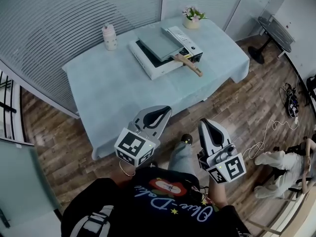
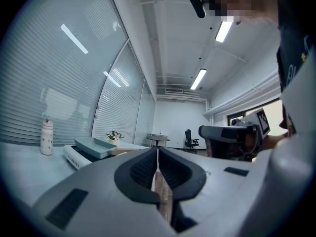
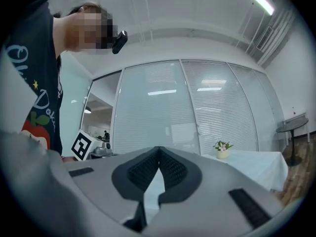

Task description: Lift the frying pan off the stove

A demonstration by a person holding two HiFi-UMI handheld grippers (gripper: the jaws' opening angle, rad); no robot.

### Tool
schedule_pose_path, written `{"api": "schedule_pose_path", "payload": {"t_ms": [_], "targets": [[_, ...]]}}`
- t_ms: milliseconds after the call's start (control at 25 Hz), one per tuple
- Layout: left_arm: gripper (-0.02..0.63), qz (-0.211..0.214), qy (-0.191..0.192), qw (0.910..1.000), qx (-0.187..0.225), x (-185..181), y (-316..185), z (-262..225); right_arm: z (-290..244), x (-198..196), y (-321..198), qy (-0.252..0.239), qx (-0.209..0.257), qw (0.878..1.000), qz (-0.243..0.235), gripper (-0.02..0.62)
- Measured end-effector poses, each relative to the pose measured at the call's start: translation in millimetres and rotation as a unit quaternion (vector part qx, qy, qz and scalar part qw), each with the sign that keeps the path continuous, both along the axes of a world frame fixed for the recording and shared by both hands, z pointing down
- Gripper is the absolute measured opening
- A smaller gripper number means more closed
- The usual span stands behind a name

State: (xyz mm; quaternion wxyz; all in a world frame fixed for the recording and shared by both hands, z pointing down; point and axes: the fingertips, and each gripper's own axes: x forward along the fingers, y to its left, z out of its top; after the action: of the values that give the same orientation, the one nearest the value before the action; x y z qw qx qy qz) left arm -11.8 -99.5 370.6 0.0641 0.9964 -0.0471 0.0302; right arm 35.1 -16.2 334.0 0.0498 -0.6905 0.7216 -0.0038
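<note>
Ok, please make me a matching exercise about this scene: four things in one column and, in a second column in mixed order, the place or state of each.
Things:
1. frying pan
2. white bottle
3. flower pot
4. left claw

Places or states:
A. shut and empty, held short of the table
B. on the stove
C. at the far corner of the table
D. standing on the table, left of the stove in the head view

Pairs: 1-B, 2-D, 3-C, 4-A
</note>
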Motion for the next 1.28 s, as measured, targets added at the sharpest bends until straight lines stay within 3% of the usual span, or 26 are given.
{"api": "schedule_pose_path", "payload": {"t_ms": [320, 760, 1040, 1280], "targets": [[0.006, -0.073, -0.016, 0.9971, 0.007, 27.9, -39.6, 2.2, 0.3, 60.9, -55.2, -0.03, 0.022, 0.997, -0.066, 0.0], [0.008, -0.165, -0.034, 0.9857, -0.01, 78.9, -79.2, 12.3, 10.5, 145.7, -112.1, -0.05, 0.011, 0.988, -0.145, 0.0], [0.008, -0.195, -0.039, 0.9799, -0.018, 115.0, -93.9, 22.2, 24.9, 173.5, -133.6, -0.054, -0.015, 0.976, -0.21, 0.002], [0.008, -0.223, -0.044, 0.972, -0.059, 141.7, -110.4, 40.0, 39.2, 198.9, -146.0, -0.08, -0.039, 0.963, -0.255, 0.002]]}}
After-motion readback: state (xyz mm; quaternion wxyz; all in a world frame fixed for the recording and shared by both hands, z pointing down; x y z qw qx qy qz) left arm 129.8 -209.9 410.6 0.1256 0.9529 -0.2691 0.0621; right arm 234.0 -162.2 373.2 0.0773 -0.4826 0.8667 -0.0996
